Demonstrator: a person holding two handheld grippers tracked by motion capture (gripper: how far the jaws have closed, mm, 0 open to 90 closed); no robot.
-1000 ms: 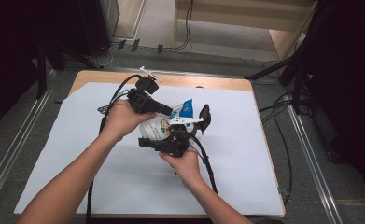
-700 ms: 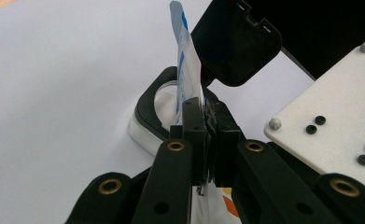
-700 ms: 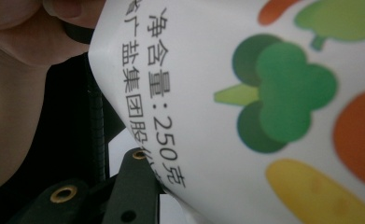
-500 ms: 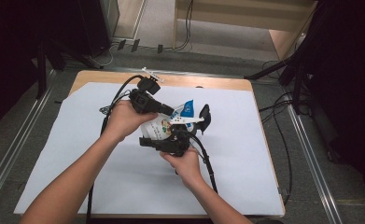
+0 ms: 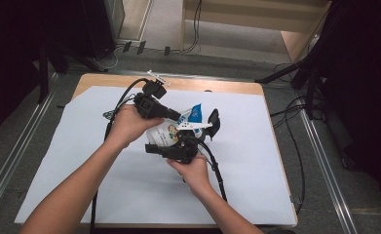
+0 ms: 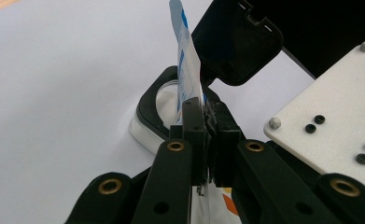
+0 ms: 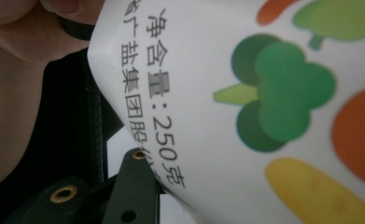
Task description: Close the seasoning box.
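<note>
The wooden table (image 5: 256,88) stood on a grey floor strewn with cables, and a white sheet (image 5: 81,161) covered most of its top. Above the middle of that sheet you held a white plastic pouch printed with vegetables and a blue top edge (image 5: 171,130) between both tools. Your left gripper (image 6: 207,122) had its jaws pinched together on the pouch's thin blue-and-white upper edge. Your right gripper (image 5: 178,146) sat under the pouch's body; its jaws stood partly apart around the bag, but whether the pads actually pressed it I could not tell. Just beyond lay a clear tub with a black rim and a raised black flip lid (image 6: 157,105), close to the pouch's top corner.

The work looked like steadying or opening the bag over that tub. To do it well, you needed a firm pinch near the corner, the right tool cradling the weight low, and the pouch mouth lined up with the tub's opening before any tilt, or salt would scatter on the sheet.
</note>
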